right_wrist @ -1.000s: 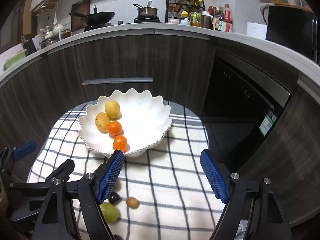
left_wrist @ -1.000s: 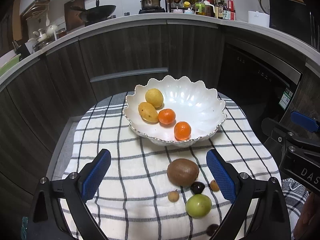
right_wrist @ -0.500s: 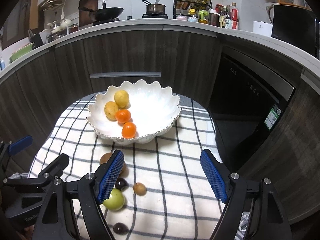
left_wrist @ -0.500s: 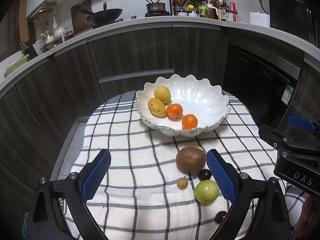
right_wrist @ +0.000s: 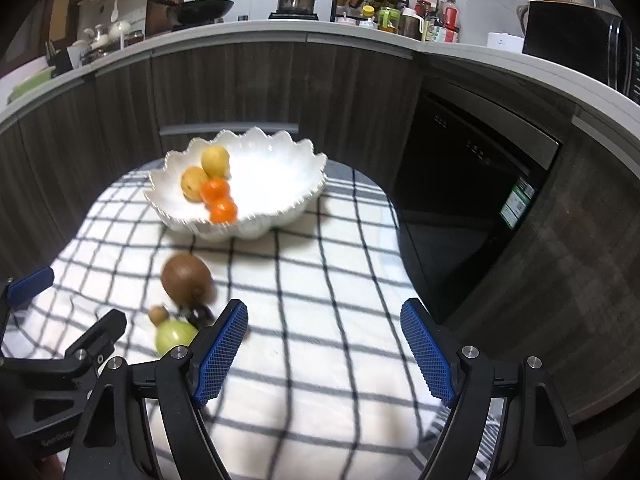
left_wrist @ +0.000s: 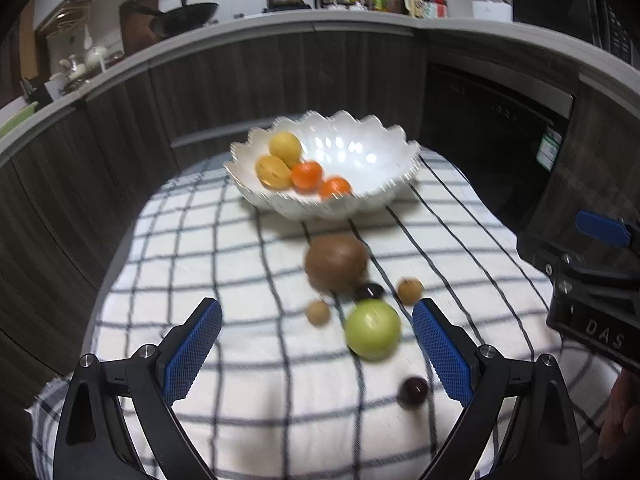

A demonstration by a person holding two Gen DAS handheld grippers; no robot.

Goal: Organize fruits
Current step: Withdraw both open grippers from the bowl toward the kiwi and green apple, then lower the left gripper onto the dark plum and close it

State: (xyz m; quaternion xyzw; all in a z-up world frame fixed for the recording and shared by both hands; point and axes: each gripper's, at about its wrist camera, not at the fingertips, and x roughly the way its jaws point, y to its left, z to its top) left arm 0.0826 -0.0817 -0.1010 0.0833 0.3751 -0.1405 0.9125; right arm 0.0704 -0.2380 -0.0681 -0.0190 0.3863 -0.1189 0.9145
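Observation:
A white scalloped bowl point(left_wrist: 384, 184) point(right_wrist: 280, 184) at the far end of the checked cloth holds two yellow fruits point(left_wrist: 280, 160) and two oranges point(left_wrist: 316, 180). On the cloth nearer me lie a brown kiwi point(left_wrist: 336, 262) point(right_wrist: 186, 278), a green fruit point(left_wrist: 372, 330) point(right_wrist: 174, 336), two small tan fruits point(left_wrist: 409, 290) and two dark fruits point(left_wrist: 414, 390). My left gripper point(left_wrist: 316, 344) is open above the cloth, the green fruit just inside its right finger. My right gripper point(right_wrist: 322, 346) is open over bare cloth, right of the loose fruit.
The checked cloth point(left_wrist: 224, 264) covers a small table that drops off on all sides. Dark cabinets point(right_wrist: 248, 84) and a dishwasher front point(right_wrist: 472, 160) curve round behind it. The counter above carries a wok, a pot and bottles.
Both grippers have drawn back from the bowl and sunk toward the cloth. The bowl now sits farther off and higher in both views, and the loose fruits have come further into sight.

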